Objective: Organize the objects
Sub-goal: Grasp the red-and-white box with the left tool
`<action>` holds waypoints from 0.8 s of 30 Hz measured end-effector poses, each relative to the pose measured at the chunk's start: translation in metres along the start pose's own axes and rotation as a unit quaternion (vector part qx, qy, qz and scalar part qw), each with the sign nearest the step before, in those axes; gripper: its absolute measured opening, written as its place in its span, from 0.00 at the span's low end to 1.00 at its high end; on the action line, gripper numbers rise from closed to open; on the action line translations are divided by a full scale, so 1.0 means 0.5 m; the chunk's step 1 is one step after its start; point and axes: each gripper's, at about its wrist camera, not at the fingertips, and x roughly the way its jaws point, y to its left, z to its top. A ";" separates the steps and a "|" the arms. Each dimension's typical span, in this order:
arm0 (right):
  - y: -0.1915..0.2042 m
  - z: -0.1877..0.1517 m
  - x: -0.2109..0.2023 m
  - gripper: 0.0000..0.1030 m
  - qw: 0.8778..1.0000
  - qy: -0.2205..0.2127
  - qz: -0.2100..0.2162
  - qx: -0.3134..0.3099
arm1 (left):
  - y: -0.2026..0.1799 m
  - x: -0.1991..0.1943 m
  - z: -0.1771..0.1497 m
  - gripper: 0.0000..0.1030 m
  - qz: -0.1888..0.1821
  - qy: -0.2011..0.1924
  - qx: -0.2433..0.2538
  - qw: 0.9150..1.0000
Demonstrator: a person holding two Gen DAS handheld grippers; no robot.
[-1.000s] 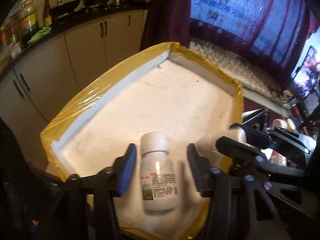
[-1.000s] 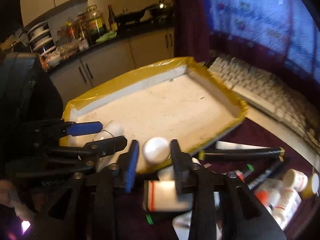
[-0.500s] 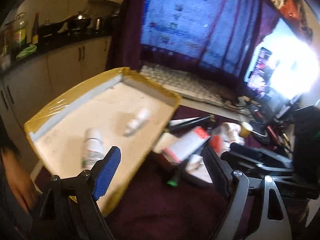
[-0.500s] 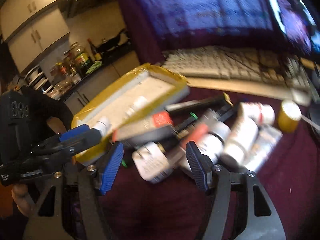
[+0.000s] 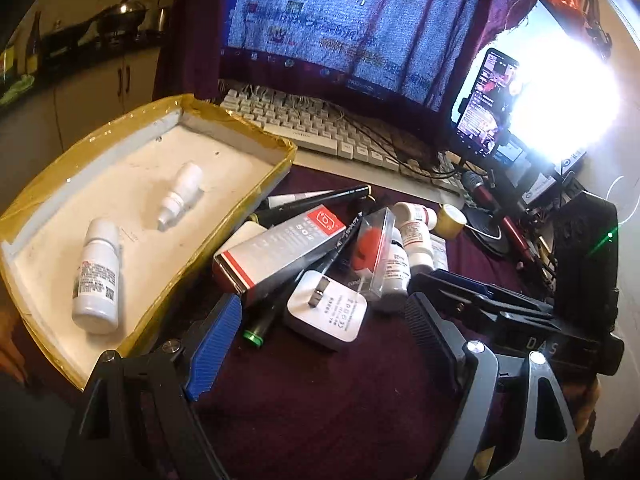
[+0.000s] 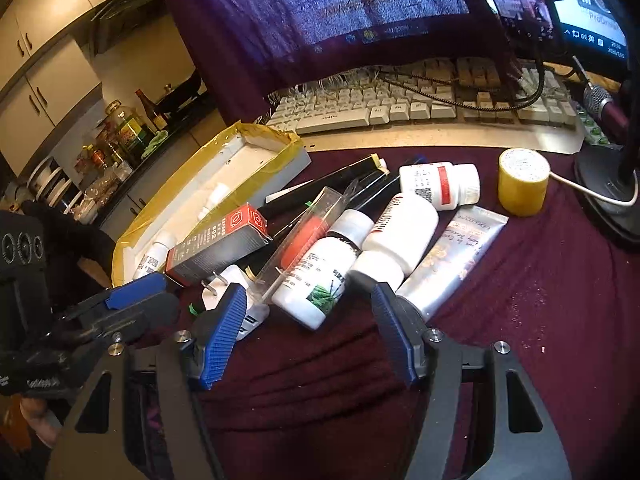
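Note:
A yellow-taped white tray point(image 5: 240, 132) point(image 6: 260, 140) sits at the left and holds a white pill bottle point(image 5: 96, 276) and a small dropper bottle point(image 5: 180, 192). A pile lies on the maroon cloth: a grey and red box point(image 5: 280, 248) point(image 6: 216, 248), a white charger plug point(image 5: 324, 312), a clear case with a red item point(image 5: 370, 248) point(image 6: 304, 236), white bottles point(image 6: 316, 276) point(image 6: 396, 240), a silver tube point(image 6: 452, 256), black pens point(image 5: 320, 198). My left gripper point(image 5: 320, 332) is open and empty above the plug. My right gripper point(image 6: 308, 328) is open and empty in front of the bottles.
A white keyboard point(image 5: 320, 128) point(image 6: 400, 100) lies behind the pile under a blue and maroon cloth. A yellow-capped jar point(image 6: 522, 186), a phone on a stand point(image 5: 484, 104), a microphone and cables stand at the right. Kitchen cabinets lie beyond the tray.
Both grippers let go of their bottles in the tray, opened, and swung right to the pile on the cloth. The two bottles now lie in the tray.

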 end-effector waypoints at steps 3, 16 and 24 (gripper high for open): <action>-0.007 -0.001 0.004 0.63 1.000 0.000 0.004 0.007 | 0.001 0.017 -0.001 0.78 -0.002 0.017 -0.009 1.000; -0.022 -0.009 -0.001 0.62 0.999 -0.019 0.020 0.020 | -0.017 0.025 0.070 0.78 0.044 -0.011 0.067 0.997; -0.021 -0.010 0.000 0.62 1.000 -0.020 0.016 0.017 | -0.020 0.111 0.073 0.70 0.033 0.047 0.110 0.992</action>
